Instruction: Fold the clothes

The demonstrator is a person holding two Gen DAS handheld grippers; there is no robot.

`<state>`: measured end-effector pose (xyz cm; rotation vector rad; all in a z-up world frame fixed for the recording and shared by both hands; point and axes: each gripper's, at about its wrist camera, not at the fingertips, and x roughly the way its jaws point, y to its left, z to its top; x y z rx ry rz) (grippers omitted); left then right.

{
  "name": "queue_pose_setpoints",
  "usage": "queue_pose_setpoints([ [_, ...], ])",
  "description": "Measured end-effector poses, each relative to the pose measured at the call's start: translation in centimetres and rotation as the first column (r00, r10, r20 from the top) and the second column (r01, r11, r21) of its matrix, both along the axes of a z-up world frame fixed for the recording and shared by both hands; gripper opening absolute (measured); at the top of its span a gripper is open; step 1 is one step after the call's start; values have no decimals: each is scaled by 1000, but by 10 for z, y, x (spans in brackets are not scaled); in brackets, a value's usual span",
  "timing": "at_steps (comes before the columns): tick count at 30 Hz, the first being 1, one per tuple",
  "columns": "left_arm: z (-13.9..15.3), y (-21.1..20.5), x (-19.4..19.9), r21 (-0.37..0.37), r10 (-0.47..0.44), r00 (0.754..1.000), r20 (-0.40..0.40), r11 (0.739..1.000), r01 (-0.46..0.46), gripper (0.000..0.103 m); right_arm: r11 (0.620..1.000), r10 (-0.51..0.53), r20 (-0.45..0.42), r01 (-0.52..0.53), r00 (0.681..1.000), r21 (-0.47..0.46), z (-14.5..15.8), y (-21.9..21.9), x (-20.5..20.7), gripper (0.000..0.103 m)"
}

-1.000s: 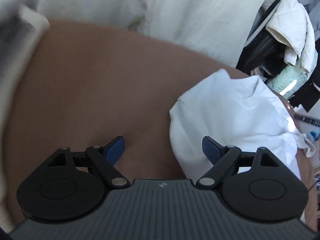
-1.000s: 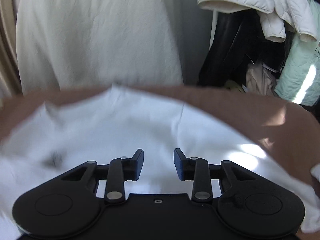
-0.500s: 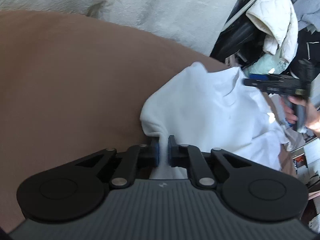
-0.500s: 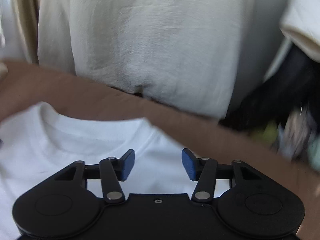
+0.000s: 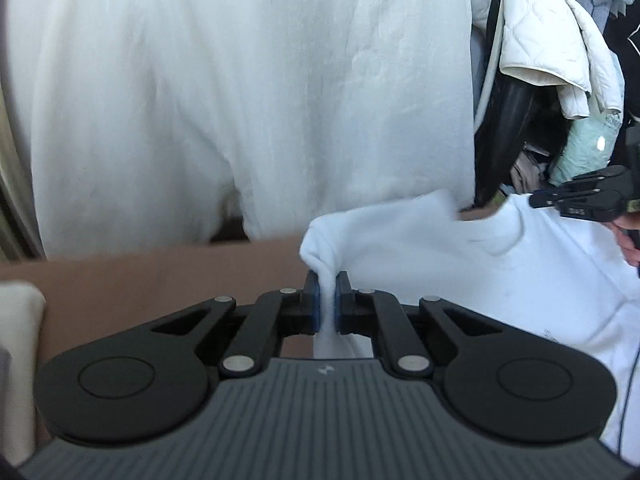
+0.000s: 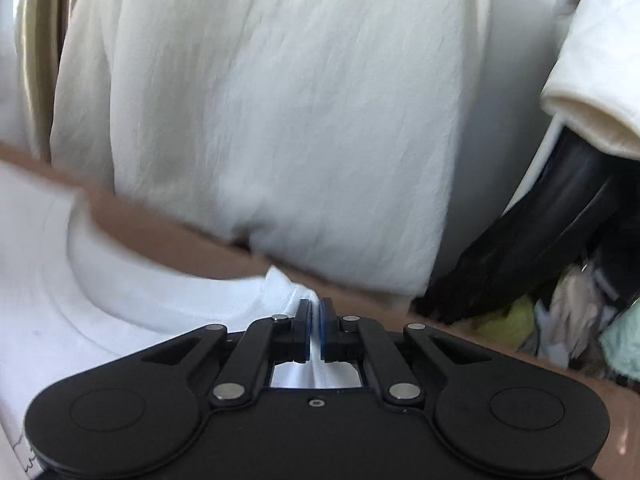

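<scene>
We held the left gripper (image 5: pixel 327 300) with its fingers clamped on a bunched fold at the edge of the white T-shirt (image 5: pixel 500 264); the cloth rose in a small peak above the blue pads and ran down between them toward the gripper body; the rest of the shirt spread to the right over the brown surface (image 5: pixel 160 276). Our right gripper (image 6: pixel 315 330) had its fingers pressed together on another edge of the same T-shirt (image 6: pixel 132 292), close to the ribbed collar that curved away to the left; in the left wrist view that gripper (image 5: pixel 576 198) showed at the far right, above the shirt, with part of a hand (image 5: pixel 628 236) behind it. Beyond the surface hung a pale curtain (image 5: pixel 248 92); to its right sat a heap of clothes with a cream quilted jacket (image 5: pixel 548 40) on top.
</scene>
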<state>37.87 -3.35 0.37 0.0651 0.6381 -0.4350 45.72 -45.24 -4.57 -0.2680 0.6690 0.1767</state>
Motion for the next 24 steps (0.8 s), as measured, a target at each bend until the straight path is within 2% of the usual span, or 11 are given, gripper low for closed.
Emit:
queue_pose_setpoints([
  [3, -22, -13, 9, 112, -6, 1000, -6, 994, 6, 8, 998, -61, -1, 61, 998, 25, -4, -3, -3, 3],
  [5, -48, -14, 18, 190, 3, 997, -72, 982, 11, 17, 991, -136, -1, 136, 991, 12, -8, -2, 0, 3],
  [6, -55, -10, 19, 200, 20, 996, -86, 980, -3, 21, 985, -173, -1, 173, 985, 21, -6, -4, 0, 5],
  [8, -50, 6, 8, 142, 58, 997, -59, 989, -49, 37, 964, -247, -15, 247, 969, 94, 0, -14, -6, 19],
  [10, -34, 22, -6, 87, 112, 993, -35, 990, -108, 46, 919, -293, -91, 307, 952, 248, 6, -29, -24, 37],
  [12, -18, 34, -22, 34, 118, 993, -3, 992, -118, 46, 860, -247, -187, 304, 951, 410, 3, -44, -43, 47],
  [14, -6, 42, -40, -2, 70, 998, 3, 998, -70, 49, 813, -161, -269, 282, 950, 509, -7, -56, -62, 48],
  [16, 0, 40, -63, -1, -5, 1000, -14, 1000, 5, 50, 801, -126, -324, 289, 938, 524, -16, -64, -75, 49],
  [20, -3, 31, -119, 56, -122, 992, 7, 991, 121, 62, 780, -84, -375, 295, 923, 552, -25, -72, -102, 49],
  [22, -9, 21, -142, 129, -180, 983, 21, 976, 176, 66, 783, -55, -369, 269, 928, 560, -23, -72, -117, 50],
  [24, -17, 9, -155, 163, -219, 976, 7, 963, 215, 66, 808, -25, -382, 243, 924, 536, -22, -72, -128, 51],
])
